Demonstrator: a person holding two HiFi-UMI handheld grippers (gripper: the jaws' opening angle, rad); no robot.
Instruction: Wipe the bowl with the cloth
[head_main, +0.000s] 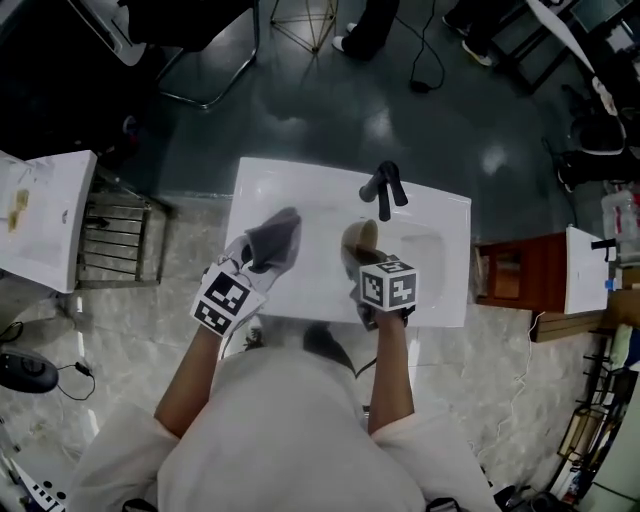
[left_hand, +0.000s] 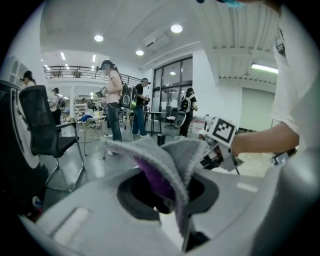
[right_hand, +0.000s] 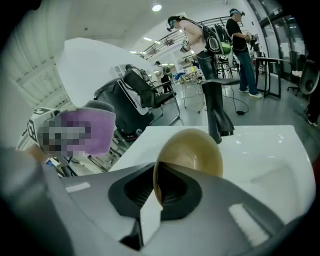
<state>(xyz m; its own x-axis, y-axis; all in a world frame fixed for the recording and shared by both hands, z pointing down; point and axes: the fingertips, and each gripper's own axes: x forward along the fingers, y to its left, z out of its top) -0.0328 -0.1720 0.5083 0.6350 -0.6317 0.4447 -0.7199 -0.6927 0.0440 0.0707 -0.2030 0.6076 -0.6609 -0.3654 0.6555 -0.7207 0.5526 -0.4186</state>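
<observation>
Both forearms (head_main: 196, 372) extended over sink (head_main: 300, 185); left tongs (left_hand: 175, 200) pinch cloth (left_hand: 165, 160), right tongs (right_hand: 156, 195) bowl (right_hand: 192, 150).

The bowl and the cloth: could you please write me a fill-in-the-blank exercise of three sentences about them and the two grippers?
1. The left gripper is shut on the cloth, which is grey on one side and ____ on the other.
2. The right gripper holds the bowl by its ____.
3. Behind the bowl, on the white sink, stands a ____ faucet.

Missing words: purple; rim; black.
</observation>
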